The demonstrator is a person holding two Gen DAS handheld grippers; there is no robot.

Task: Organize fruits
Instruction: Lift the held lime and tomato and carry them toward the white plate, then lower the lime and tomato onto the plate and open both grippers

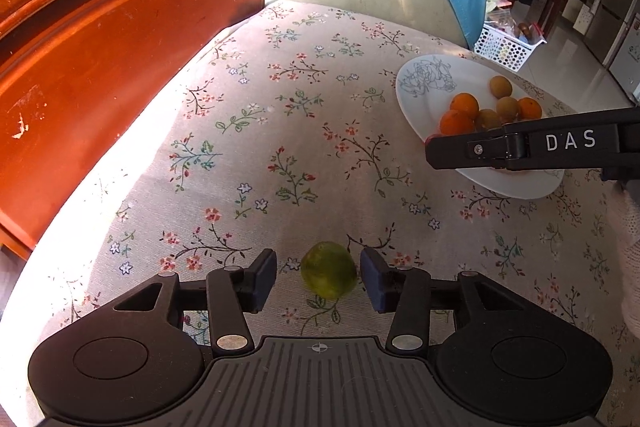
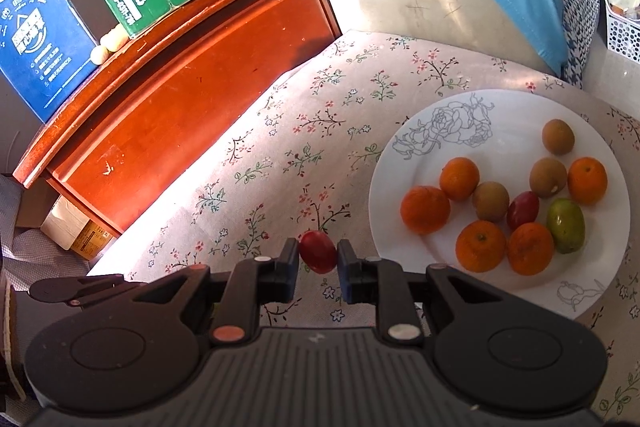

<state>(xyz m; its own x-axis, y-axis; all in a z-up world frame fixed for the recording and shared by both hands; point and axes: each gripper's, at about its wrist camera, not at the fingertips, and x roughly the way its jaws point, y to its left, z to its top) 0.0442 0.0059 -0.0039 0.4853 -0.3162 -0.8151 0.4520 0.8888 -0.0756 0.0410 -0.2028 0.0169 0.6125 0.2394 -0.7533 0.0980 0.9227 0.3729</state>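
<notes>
Noted left gripper [image 1: 318, 277] wide, straddling green fruit [image 1: 329, 270] on floral worktop [image 1: 256, 131] without touching; right gripper [image 2: 318, 261] pinched on red fruit [image 2: 318, 251], plate [image 2: 404, 163] of fruit just to its right, nearer than left.

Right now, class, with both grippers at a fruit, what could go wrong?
1. The small red fruit is pinched only at the right gripper fingertips; being round, it might slip out.
2. The plate is crowded, so adding fruit could set others rolling.
3. The green fruit may roll if the open left gripper nudges it.
</notes>
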